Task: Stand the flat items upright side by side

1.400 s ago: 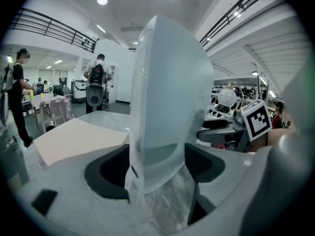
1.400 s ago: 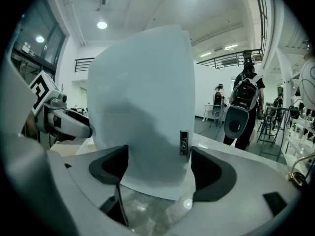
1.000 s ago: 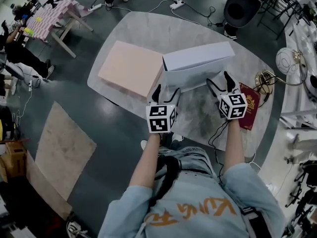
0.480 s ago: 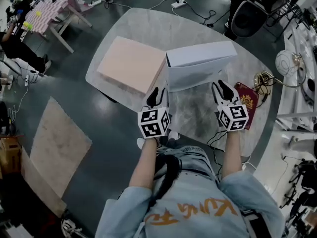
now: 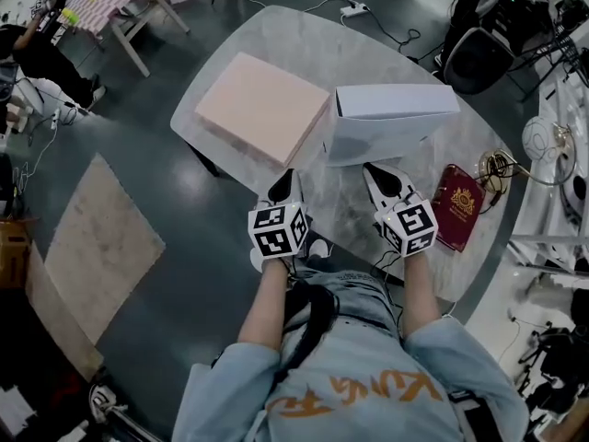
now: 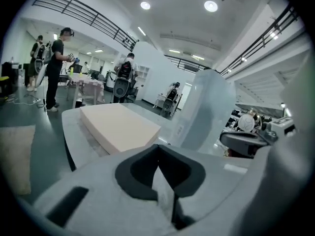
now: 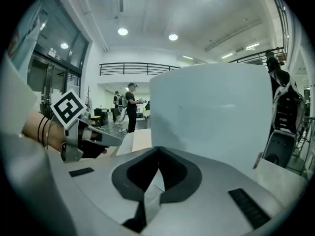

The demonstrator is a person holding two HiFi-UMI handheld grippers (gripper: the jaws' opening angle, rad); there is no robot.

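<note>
A white flat box (image 5: 391, 122) stands upright on its long edge on the round marble table (image 5: 276, 40); it also fills the right gripper view (image 7: 216, 112). Beside it at the left a pink flat box (image 5: 262, 109) lies flat, and it shows in the left gripper view (image 6: 118, 127). My left gripper (image 5: 286, 182) is near the table's front edge, just short of the pink box's corner. My right gripper (image 5: 372, 171) is a little in front of the white box, apart from it. Both have just been closing and are shut with nothing between the jaws (image 6: 157, 149) (image 7: 157, 151).
A dark red booklet (image 5: 457, 205) lies flat on the table at the right, beside my right gripper. A coil of cable (image 5: 497, 166) lies past it. Chairs (image 5: 479, 53) and a power strip (image 5: 354, 9) stand behind the table. People work at a far desk (image 6: 54, 68).
Both grippers have drawn back from the white box toward the near table edge and their jaws have shut. The white box stays standing on its own.
</note>
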